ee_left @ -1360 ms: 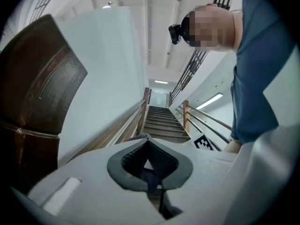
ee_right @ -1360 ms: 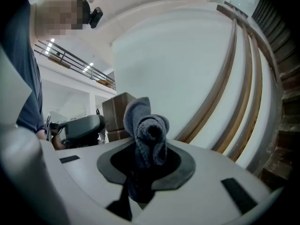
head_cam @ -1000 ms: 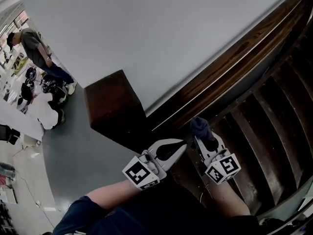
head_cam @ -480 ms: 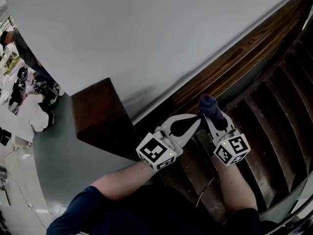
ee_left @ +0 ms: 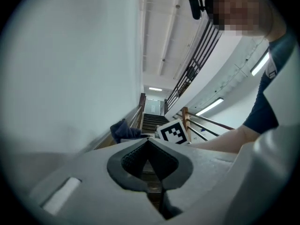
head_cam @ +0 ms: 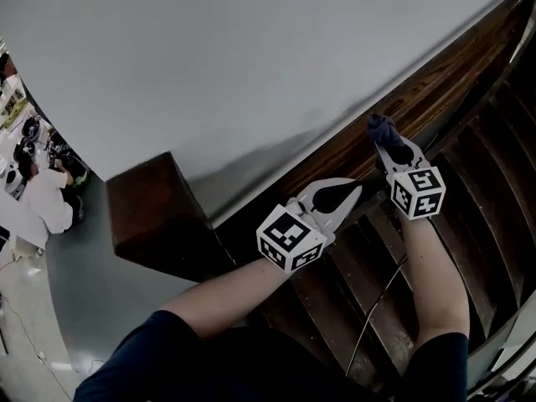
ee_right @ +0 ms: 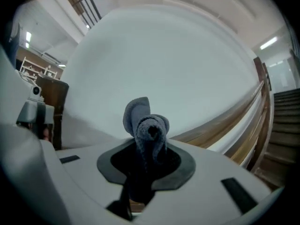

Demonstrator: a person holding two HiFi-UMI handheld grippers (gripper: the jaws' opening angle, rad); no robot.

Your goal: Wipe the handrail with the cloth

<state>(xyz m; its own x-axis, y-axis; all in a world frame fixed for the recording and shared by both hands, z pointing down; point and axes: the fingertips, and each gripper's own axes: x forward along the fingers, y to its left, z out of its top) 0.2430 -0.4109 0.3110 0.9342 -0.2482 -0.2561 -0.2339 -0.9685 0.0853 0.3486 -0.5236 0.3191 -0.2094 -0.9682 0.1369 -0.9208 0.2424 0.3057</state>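
Left gripper [head_cam: 350,189]: pale grey moulded plastic shell with two tapering jaws lined with black ribbed pads [ee_left: 129,162]. A white cube [head_cam: 291,239] printed with black square markers sits at its rear, centre of the head view.
Right gripper [head_cam: 388,143]: same grey shell and black lining, with its own marker cube [head_cam: 417,193], centre right.
Thin dark cable [head_cam: 374,312]: lower right.
Person: dark navy short sleeves [head_cam: 138,363], bottom edge.

right gripper [head_cam: 388,143]: slid a good way further up the handrail [head_cam: 435,82] than a second ago, and the cloth [head_cam: 381,127] pinched in its jaws went with it
left gripper [head_cam: 355,189]: moved up too, but now trails well behind the right one
right arm: reaching out more now
newel post [head_cam: 155,212]: sits further left in the head view
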